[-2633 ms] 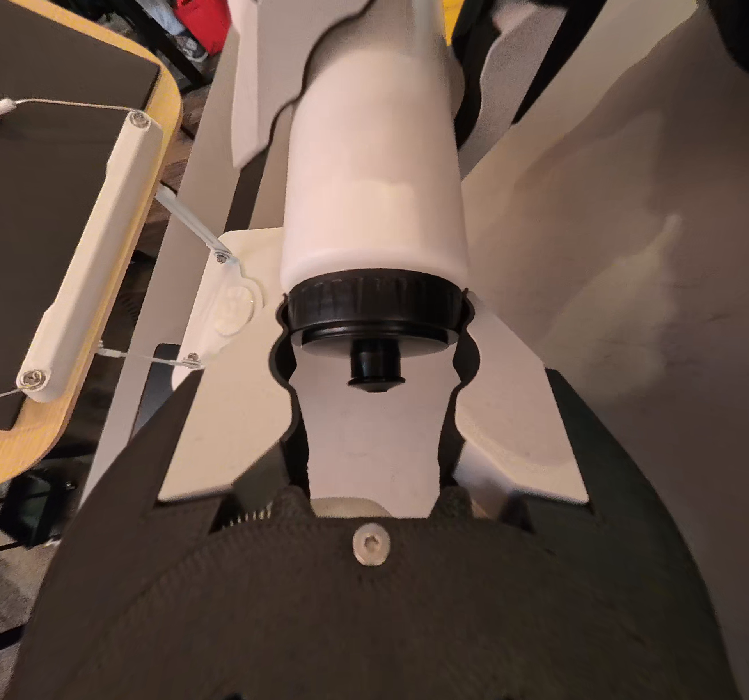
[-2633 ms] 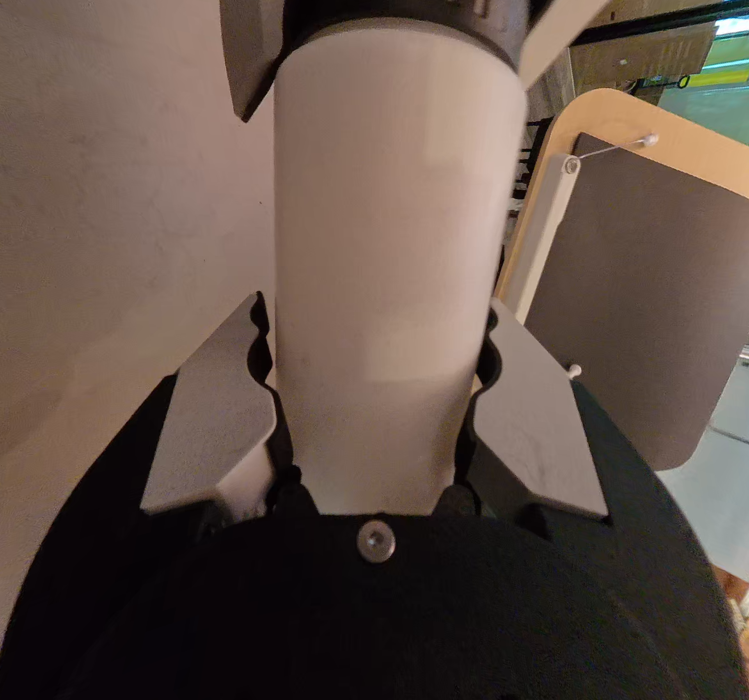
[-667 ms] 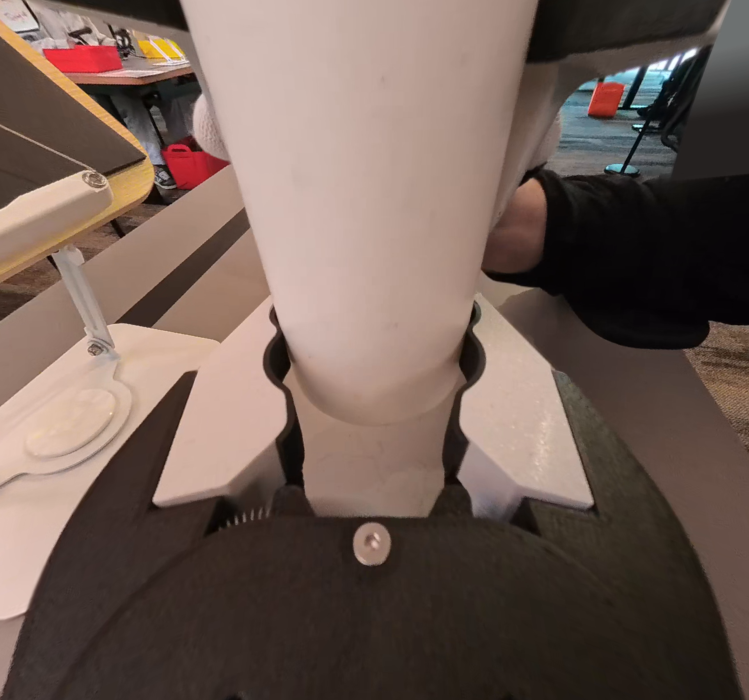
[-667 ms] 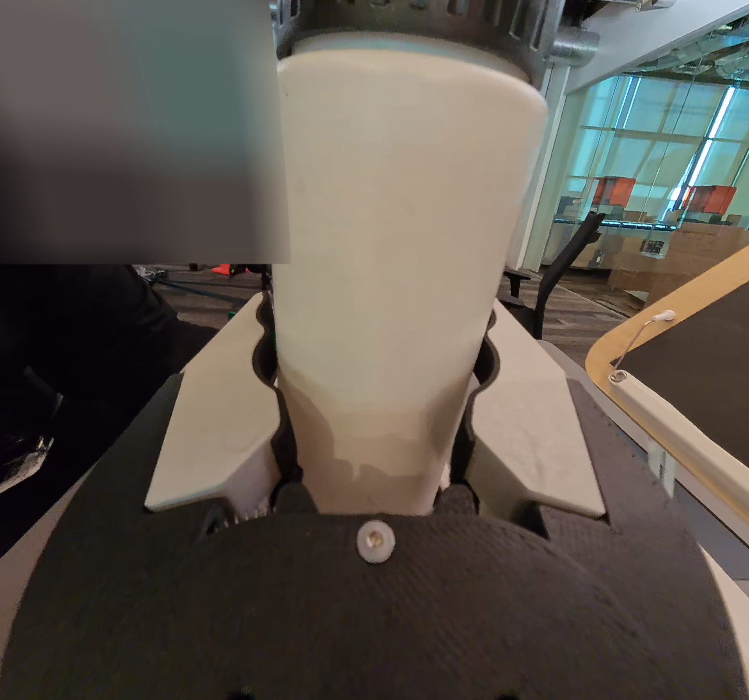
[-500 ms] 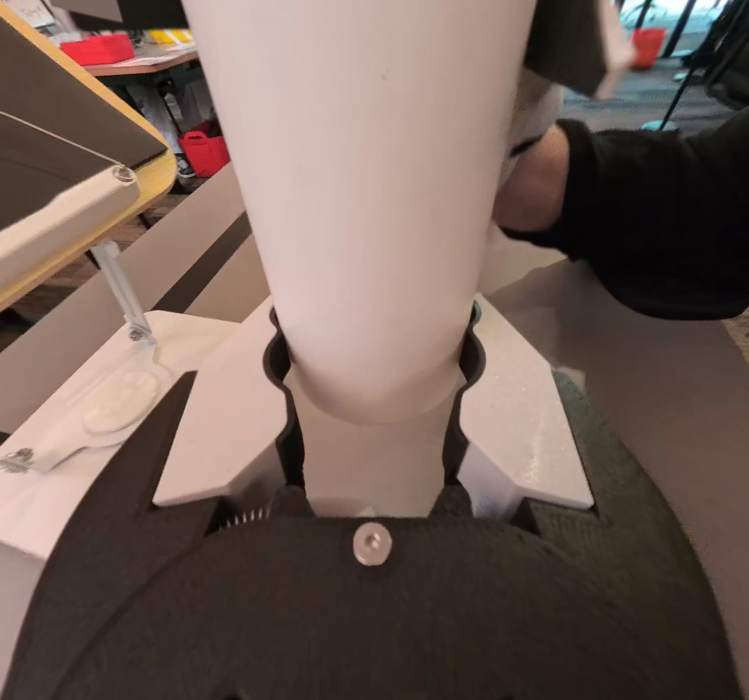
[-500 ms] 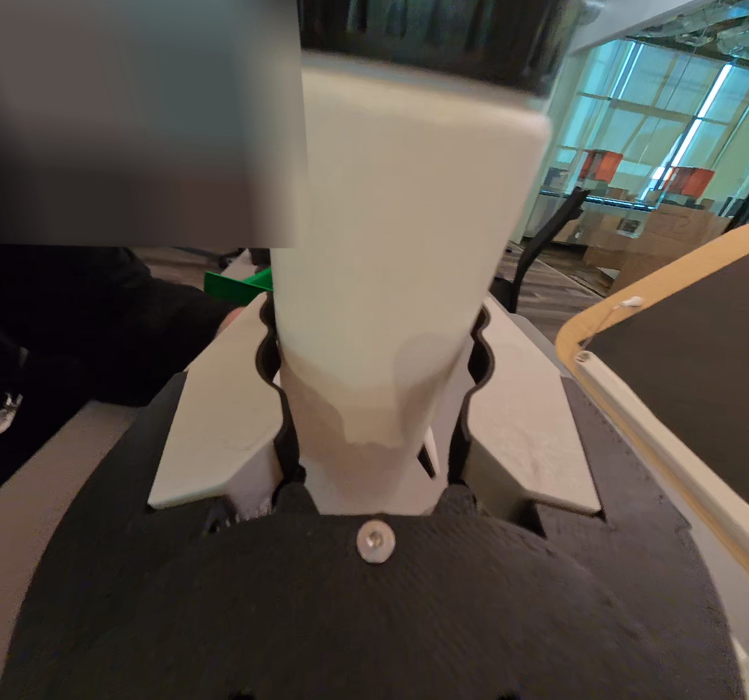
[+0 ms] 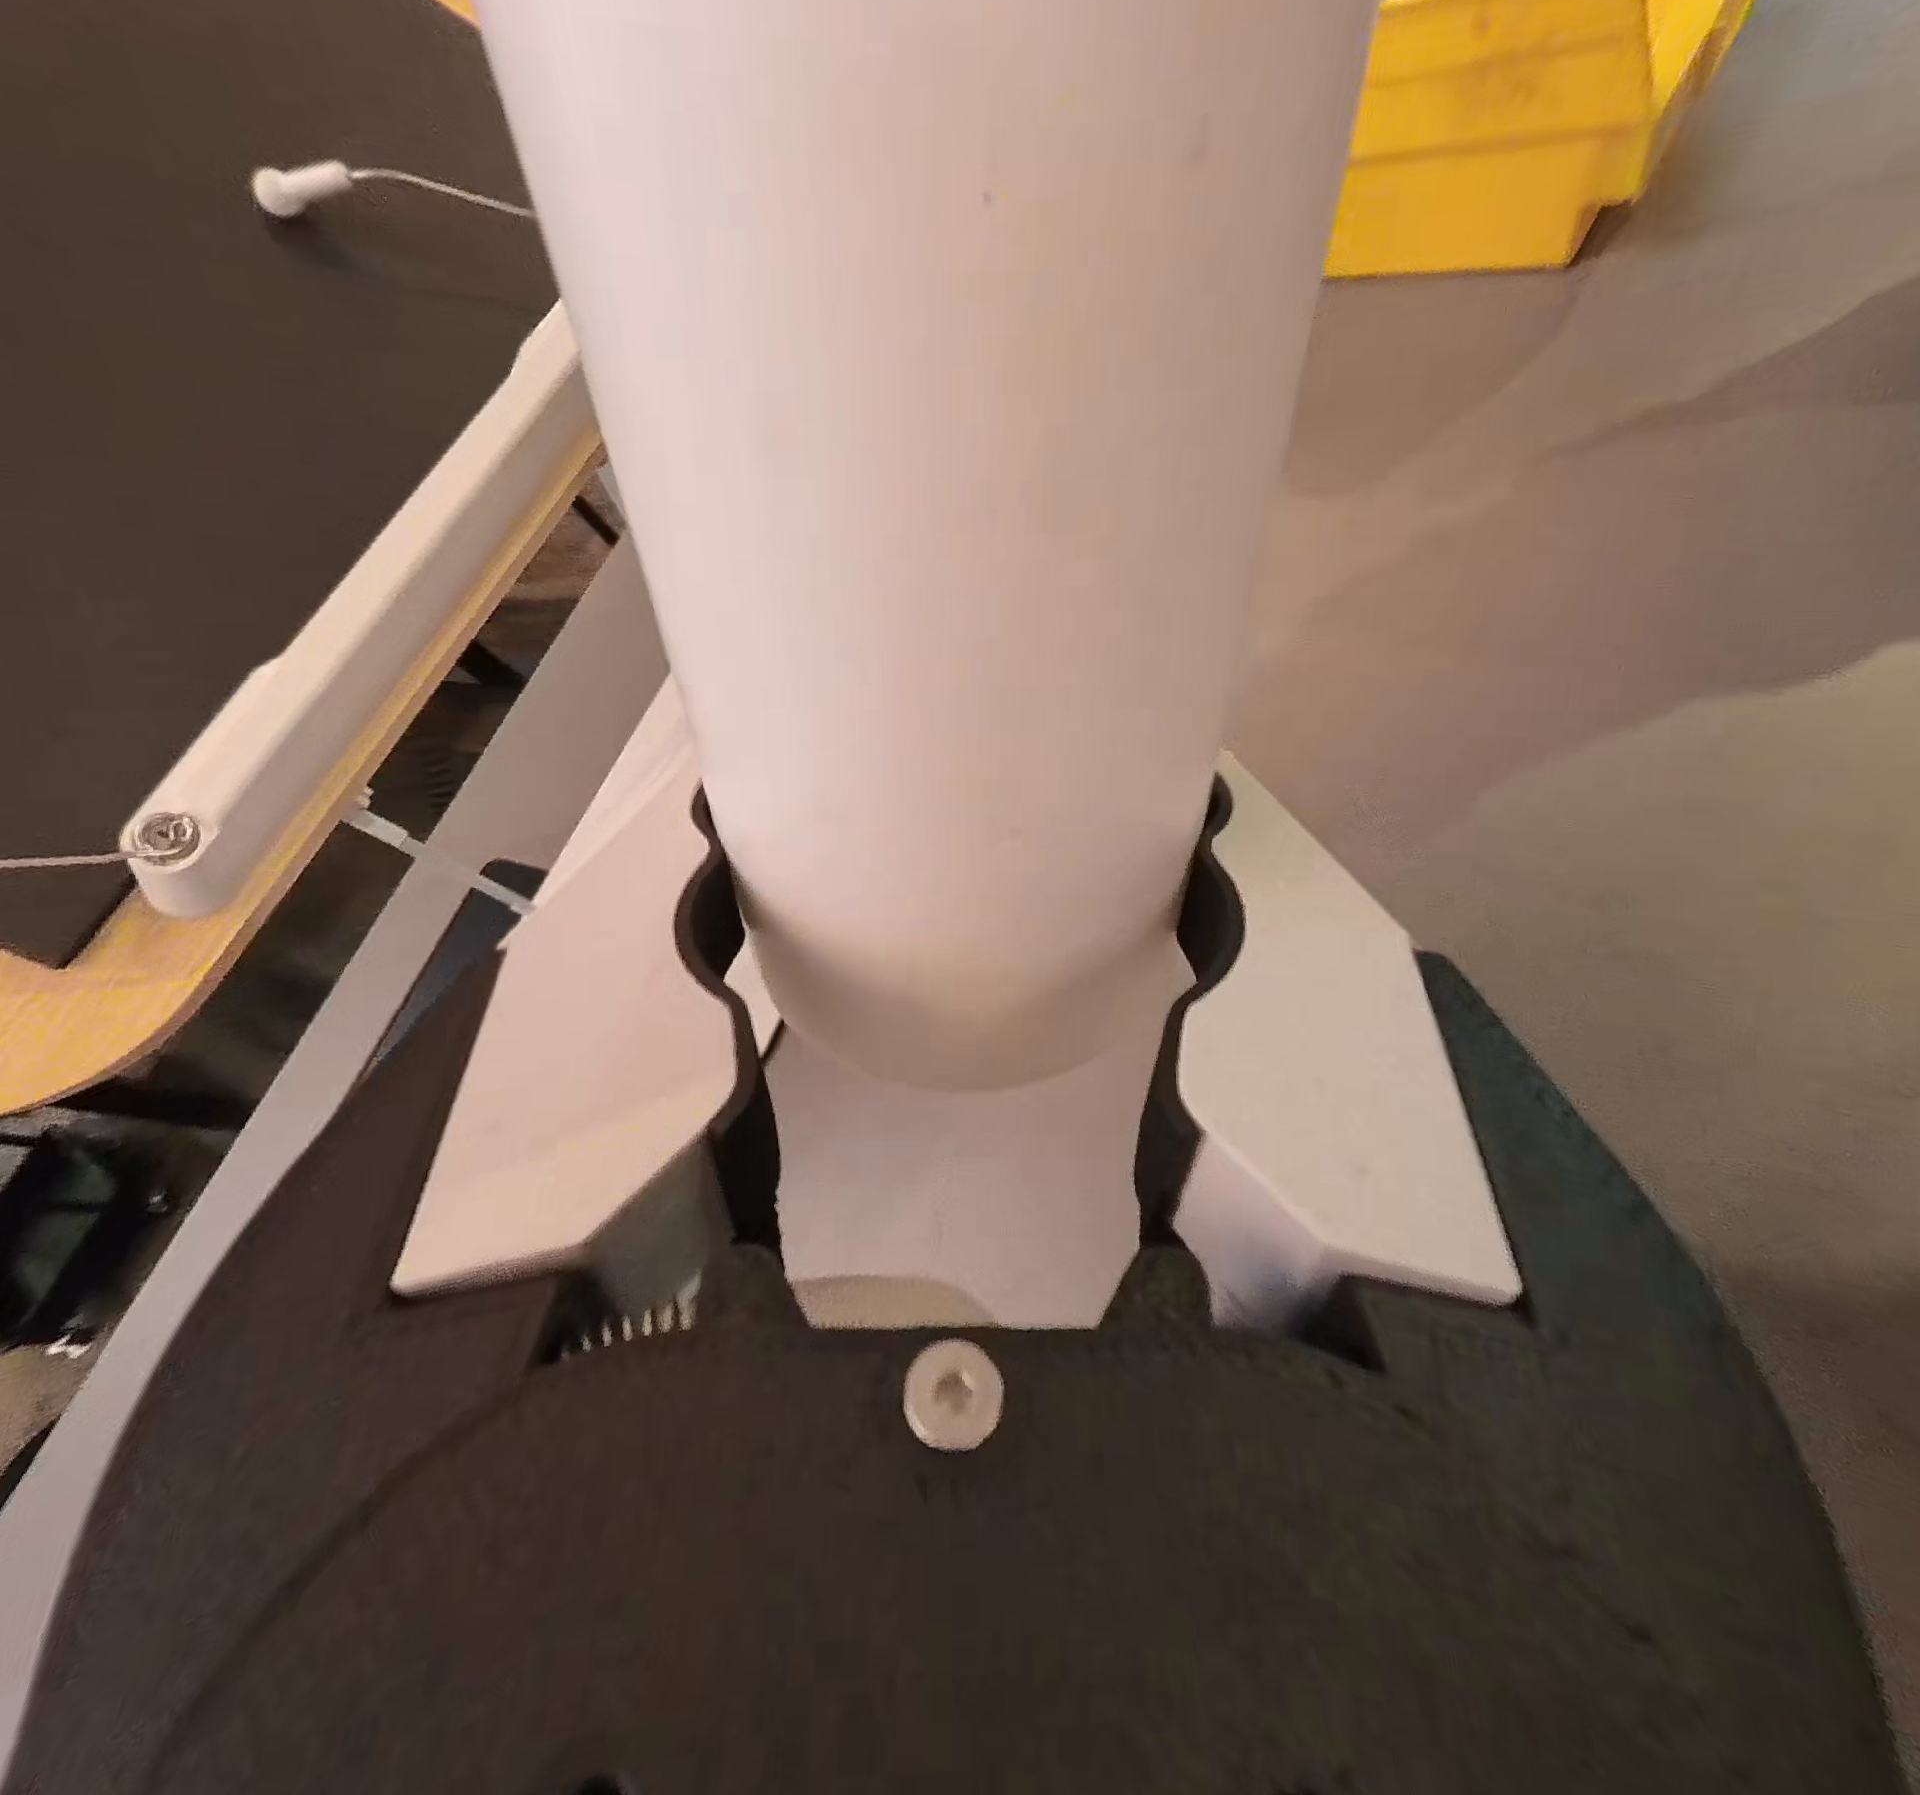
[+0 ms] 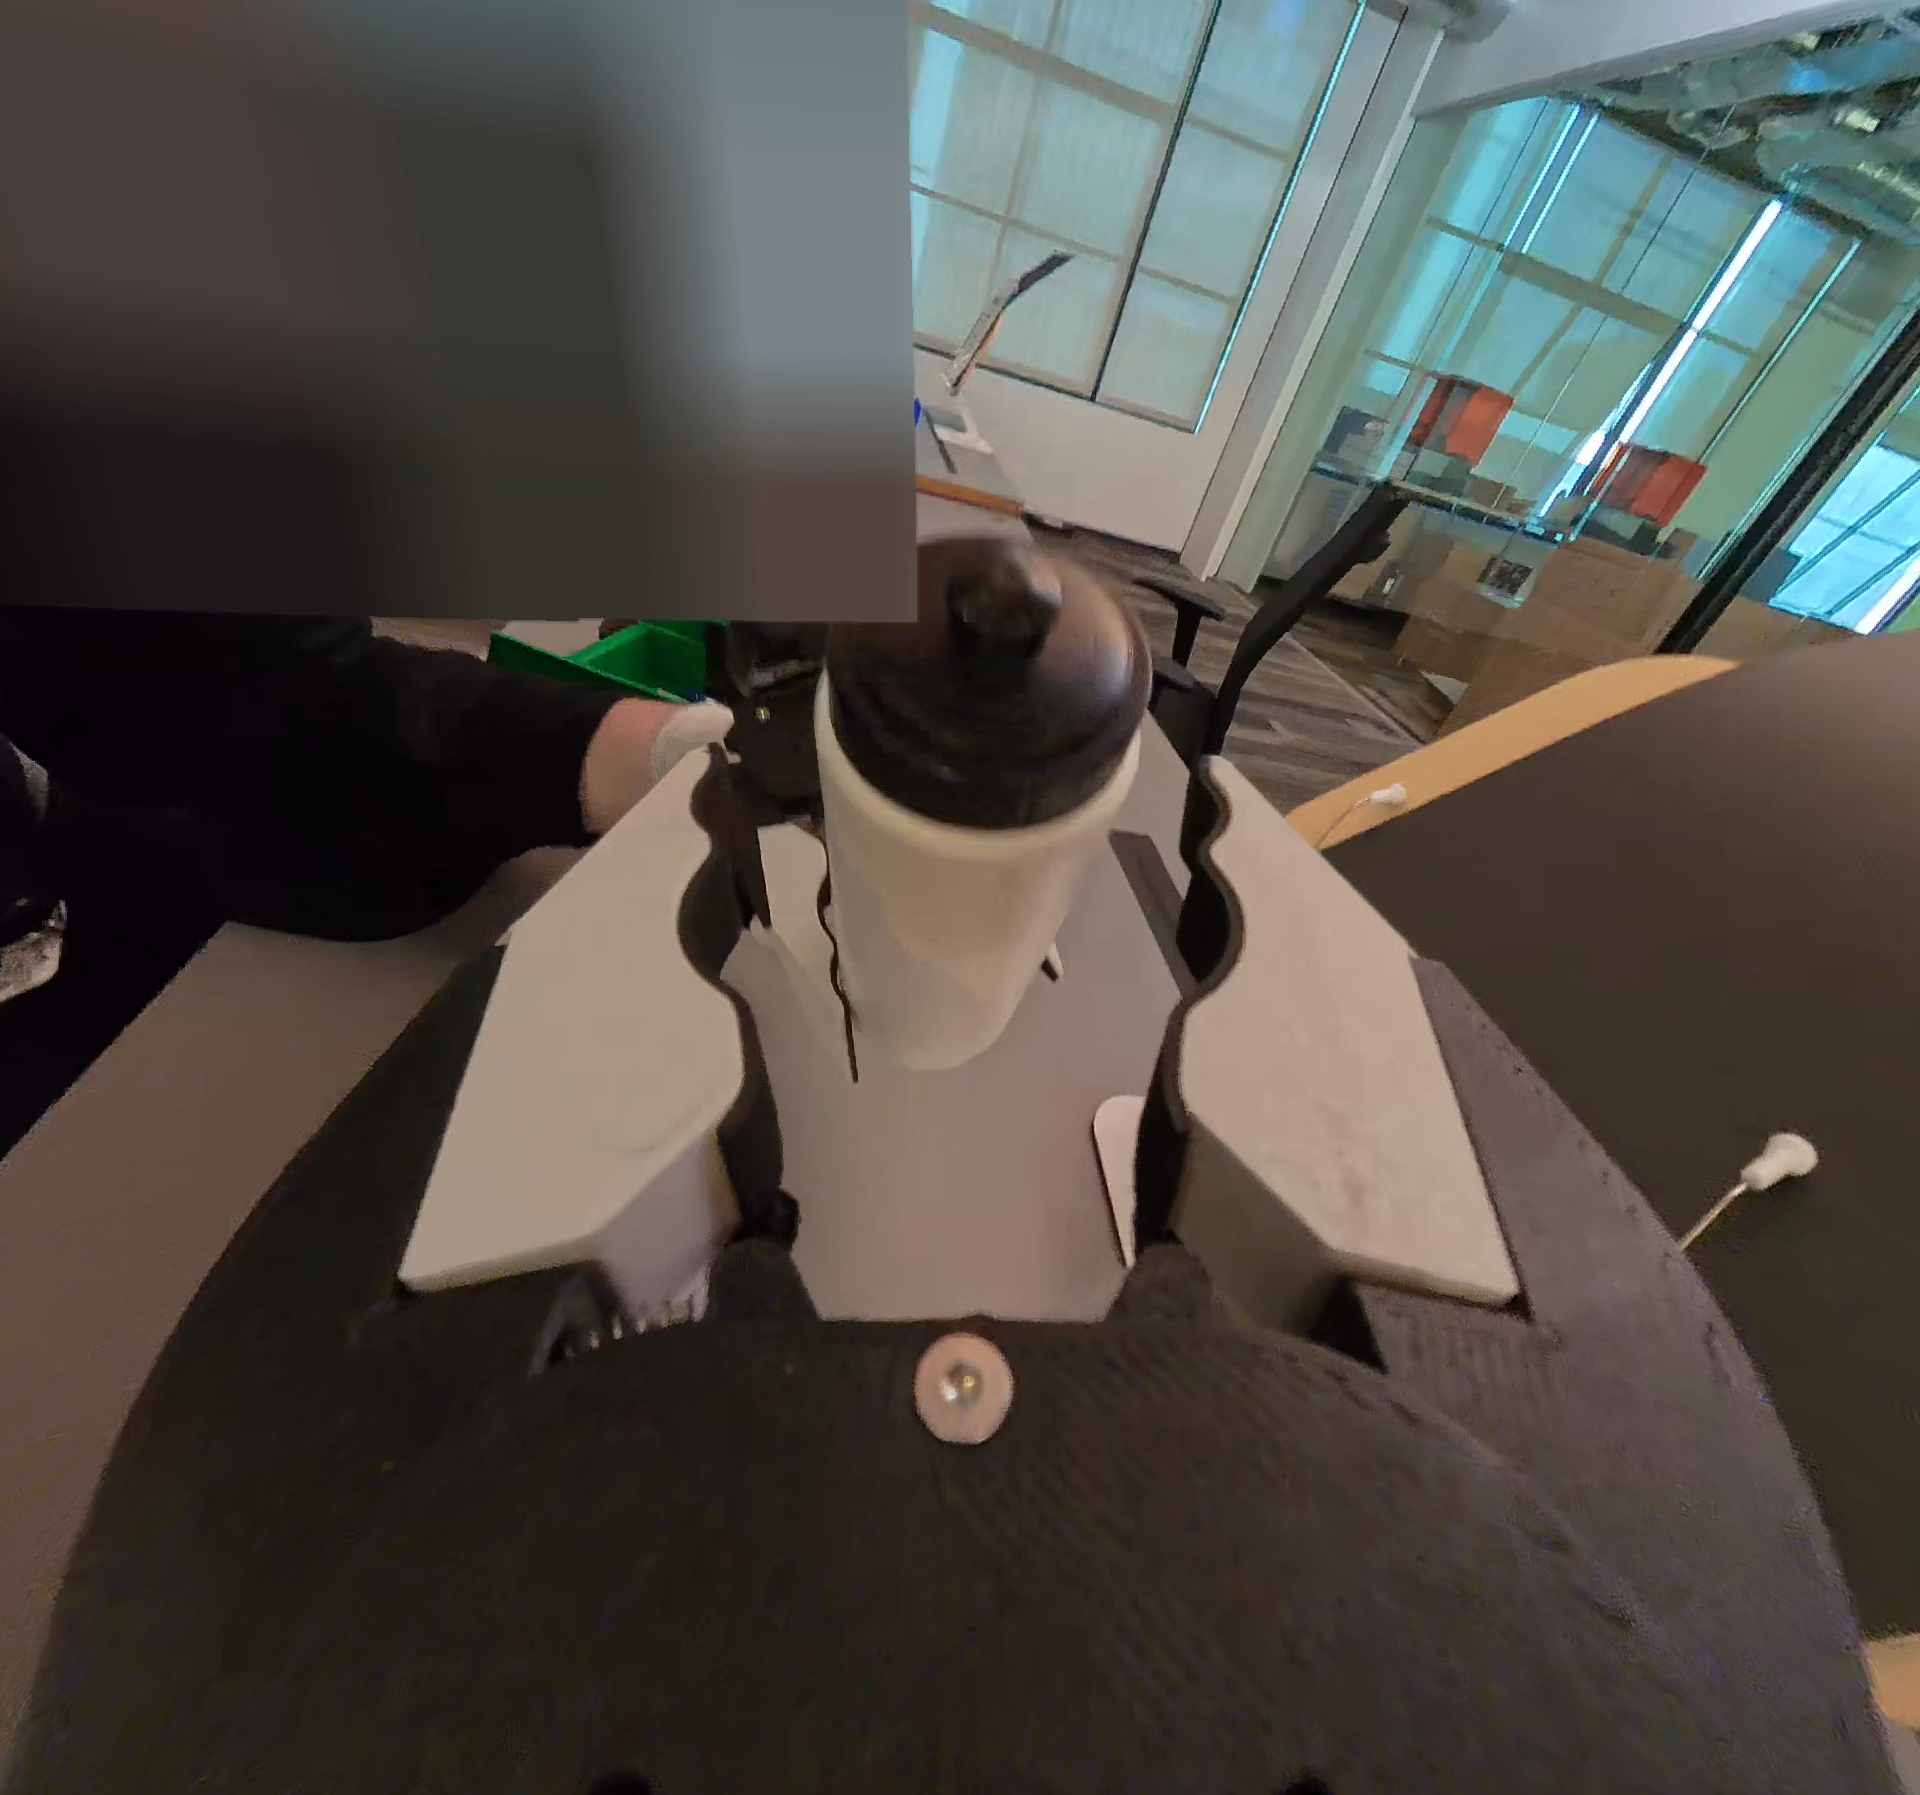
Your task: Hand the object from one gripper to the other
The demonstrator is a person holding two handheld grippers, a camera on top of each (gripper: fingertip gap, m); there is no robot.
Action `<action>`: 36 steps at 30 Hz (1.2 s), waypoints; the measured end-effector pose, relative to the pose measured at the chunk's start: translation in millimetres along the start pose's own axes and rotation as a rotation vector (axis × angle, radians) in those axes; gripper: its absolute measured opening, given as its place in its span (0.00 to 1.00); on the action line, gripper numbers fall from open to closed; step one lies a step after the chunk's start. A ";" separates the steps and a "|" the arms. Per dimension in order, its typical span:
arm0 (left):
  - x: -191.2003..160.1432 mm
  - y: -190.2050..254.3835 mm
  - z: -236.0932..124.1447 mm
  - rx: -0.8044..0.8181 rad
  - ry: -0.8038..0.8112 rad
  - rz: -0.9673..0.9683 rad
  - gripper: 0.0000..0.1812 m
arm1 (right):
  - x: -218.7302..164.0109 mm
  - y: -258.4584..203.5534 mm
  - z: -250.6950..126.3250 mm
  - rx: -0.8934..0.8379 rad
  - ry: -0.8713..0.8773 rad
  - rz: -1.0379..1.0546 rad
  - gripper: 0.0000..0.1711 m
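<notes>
My left claw [image 7: 961, 924] is clamped on the base of the white bottle [image 7: 935, 457], its wavy black pads pressed to both sides of the barrel. From this view the bottle rises straight ahead and fills the middle; its top runs out of frame. Just to the left of the claw lies a wood-edged black board [image 7: 208, 311] with a white bar along its rim; ahead to the right sit yellow bins [image 7: 1496, 135] on the grey surface [image 7: 1610, 706].

My right claw [image 8: 961, 914] stands apart, nothing between its fingers. Only this view shows the bottle's black cap [image 8: 982, 696], just ahead of the claw, and the left claw's fingers gripping below it, with a gloved hand [image 8: 655, 758] to the left.
</notes>
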State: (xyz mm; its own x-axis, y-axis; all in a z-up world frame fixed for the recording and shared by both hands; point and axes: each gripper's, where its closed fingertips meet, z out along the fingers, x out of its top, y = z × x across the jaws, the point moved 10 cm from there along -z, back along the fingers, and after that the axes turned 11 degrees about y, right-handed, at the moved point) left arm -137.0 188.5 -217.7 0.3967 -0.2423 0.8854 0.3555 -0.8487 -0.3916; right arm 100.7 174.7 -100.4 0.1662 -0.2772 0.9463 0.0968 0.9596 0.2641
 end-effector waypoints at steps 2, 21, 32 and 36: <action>-4.3 0.6 2.6 0.004 -0.022 0.011 0.47 | 6.8 -2.0 -0.7 0.000 0.038 -0.007 0.42; -9.7 8.6 12.4 -0.022 -0.013 0.001 0.47 | -8.3 4.0 12.7 -0.043 0.155 0.026 0.12; -7.2 15.4 18.1 -0.041 0.062 -0.032 0.47 | 0.5 -3.0 17.0 -0.053 0.164 -0.017 0.11; -4.4 11.0 14.8 -0.028 0.105 -0.084 0.47 | 5.7 -1.0 12.6 -0.085 0.181 -0.027 0.11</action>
State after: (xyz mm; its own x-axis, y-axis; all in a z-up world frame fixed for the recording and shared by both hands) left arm -122.3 187.2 -229.6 0.2748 -0.2163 0.9368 0.3592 -0.8807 -0.3087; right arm 89.1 172.8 -92.9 0.3354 -0.3142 0.8881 0.1850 0.9463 0.2650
